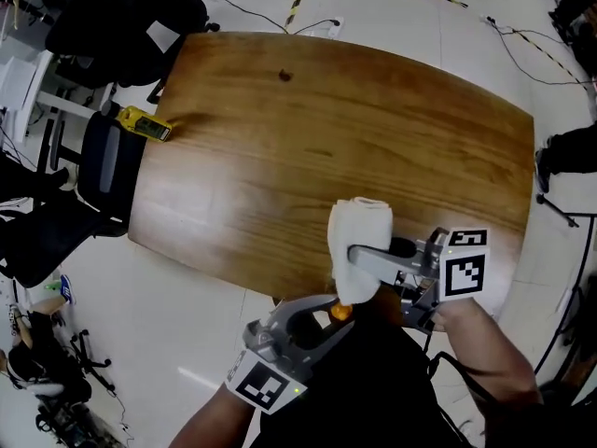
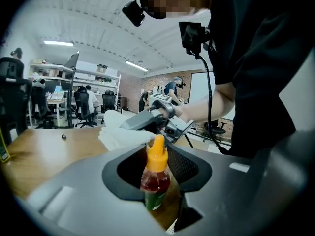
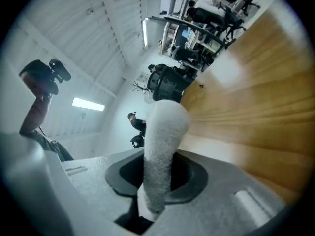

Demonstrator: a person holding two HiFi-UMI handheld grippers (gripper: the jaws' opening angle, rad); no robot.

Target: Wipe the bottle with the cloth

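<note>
Lower centre of the head view: the left gripper [image 1: 322,323] clamps the small red bottle with orange cap [image 2: 156,176]; the right gripper [image 1: 360,258] pinches the rolled white cloth [image 1: 362,220] just above. Keep the bottle steady, press the cloth gently downwards.

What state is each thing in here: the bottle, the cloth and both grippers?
left gripper: shut on the bottle.
right gripper: shut on the cloth.
bottle: orange cap on, roughly upright.
cloth: bunched into a roll, right beside the bottle's cap; contact unclear.
</note>
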